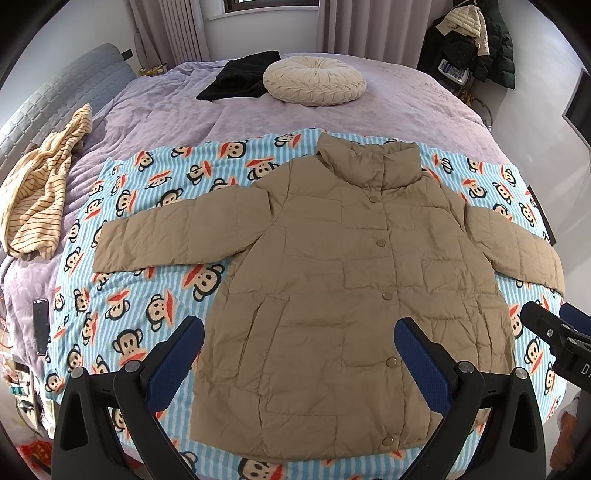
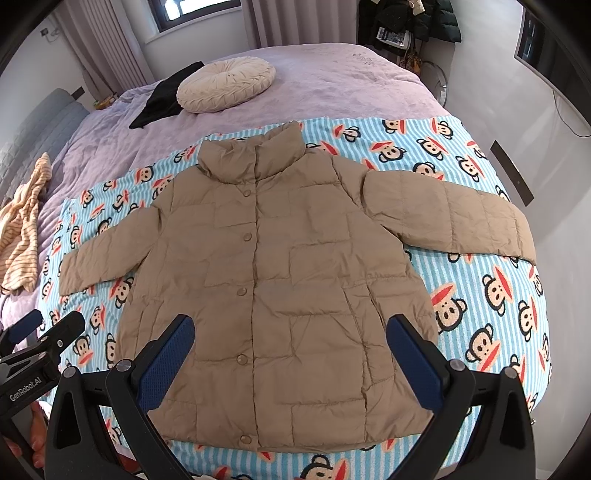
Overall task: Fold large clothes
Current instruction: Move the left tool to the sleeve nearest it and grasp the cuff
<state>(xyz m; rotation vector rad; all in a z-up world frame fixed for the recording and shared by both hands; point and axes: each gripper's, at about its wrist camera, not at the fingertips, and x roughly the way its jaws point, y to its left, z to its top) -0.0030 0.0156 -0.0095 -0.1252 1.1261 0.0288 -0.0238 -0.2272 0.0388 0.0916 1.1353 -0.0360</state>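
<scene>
A tan puffer jacket (image 1: pixel 343 280) lies flat, front up and buttoned, sleeves spread, on a blue striped monkey-print blanket (image 1: pixel 147 295) over a bed with a lilac cover (image 1: pixel 406 103). A round cream cushion (image 1: pixel 314 81), a black garment (image 1: pixel 240 77) and a striped yellow garment (image 1: pixel 40 195) lie farther off; curtains (image 2: pixel 303 22) flank a window. The left gripper (image 1: pixel 299 332) and right gripper (image 2: pixel 291 328) hover above the hem, jaws apart, holding nothing.

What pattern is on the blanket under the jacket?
Light blue and white stripes with cartoon monkey faces on the blanket, clearest in the right wrist view.
</scene>
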